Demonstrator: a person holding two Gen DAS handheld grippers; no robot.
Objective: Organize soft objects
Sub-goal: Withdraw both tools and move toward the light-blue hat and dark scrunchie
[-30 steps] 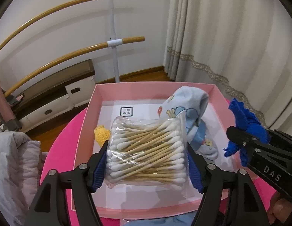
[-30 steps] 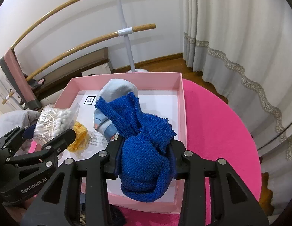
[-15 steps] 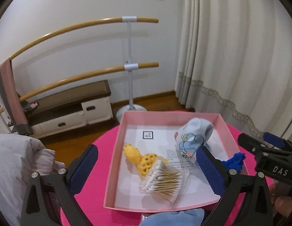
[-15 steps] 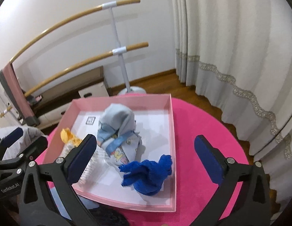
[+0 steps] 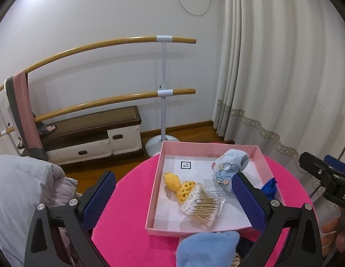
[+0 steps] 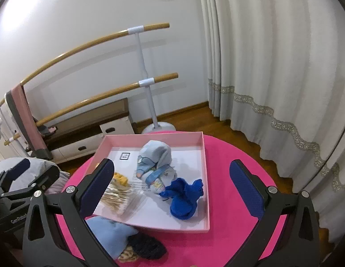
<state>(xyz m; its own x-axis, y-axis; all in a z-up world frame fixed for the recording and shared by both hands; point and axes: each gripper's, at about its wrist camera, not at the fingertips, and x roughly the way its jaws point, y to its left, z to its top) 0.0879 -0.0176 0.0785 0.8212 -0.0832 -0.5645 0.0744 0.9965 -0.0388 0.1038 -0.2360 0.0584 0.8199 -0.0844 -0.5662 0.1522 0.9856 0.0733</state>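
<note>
L gripper [image 5: 172, 200] fingers wide apart, nothing btwn them; hangs above the near-left of the pink bench [image 5: 128, 222]. R gripper [image 6: 172, 191] same: fingers spread full, empty, above the box [image 6: 207, 178]. Box = shallow pink tray w/ white paper liner, sits on bench toward the far side. Inside: swab pack [image 5: 202, 207] lying flat at the near-left, clear wrap, cotton tips pointing to the far-left; yellow knit [image 5: 178, 183] just behind it, touching; pale blue printed sock [image 5: 230, 166], bundled, at mid-back; blue cloth [image 6: 183, 197] crumpled at the near-right, touching the sock's lower end, close to the R wall. In L view the blue cloth shows only as a scrap behind the R-side finger. Outside the box, at bench near edge: light blue sock [image 6: 110, 235] against the box front wall, dark knit item [image 6: 148, 248] beside it, a bit of tan/yellow stuff under both, can't tell what. Each gripper shows at the edge of the other's view. Bkgd: barre [image 5: 164, 89], low cabinet [image 5: 92, 138], curtain [image 6: 272, 66]; grey bedding [image 5: 21, 195] to the left.
</note>
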